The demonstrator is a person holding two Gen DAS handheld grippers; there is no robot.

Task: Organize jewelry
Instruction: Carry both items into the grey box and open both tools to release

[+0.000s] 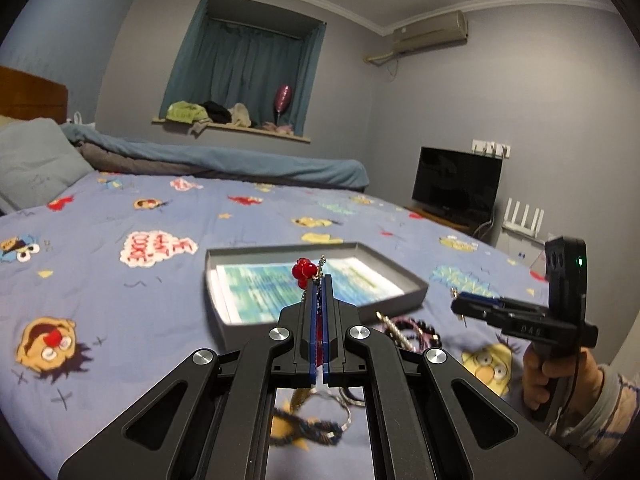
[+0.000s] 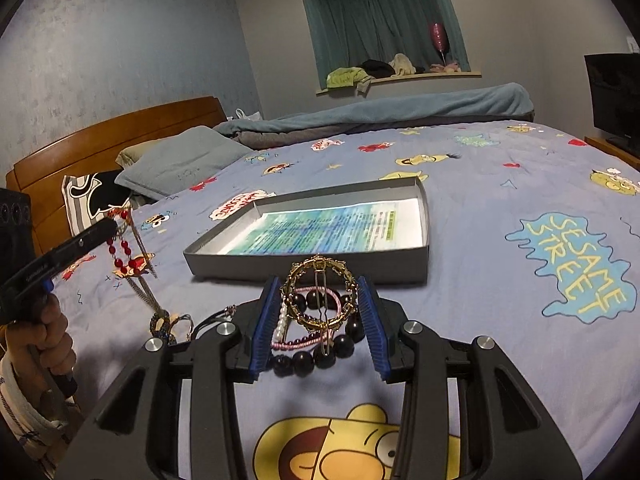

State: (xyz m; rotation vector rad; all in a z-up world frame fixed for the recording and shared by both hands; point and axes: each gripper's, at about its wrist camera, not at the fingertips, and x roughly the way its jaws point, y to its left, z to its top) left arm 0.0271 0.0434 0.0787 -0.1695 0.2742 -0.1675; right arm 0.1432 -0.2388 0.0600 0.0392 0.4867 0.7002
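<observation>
Left claw (image 1: pixel 320 280) pinches the red bead necklace (image 1: pixel 303 270), whose dangling chain may snag the bed pile; right claw (image 2: pixel 320 312) gapes wide around the gold hair clip (image 2: pixel 319 298), seemingly untouched.

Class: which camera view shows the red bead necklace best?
The right wrist view: the red bead necklace dangles in full from the left gripper. The left wrist view shows only a bead cluster above shut jaws.

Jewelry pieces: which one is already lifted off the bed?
The red bead necklace with a gold chain; it hangs from the shut left gripper. The others lie on the bedspread.
</observation>
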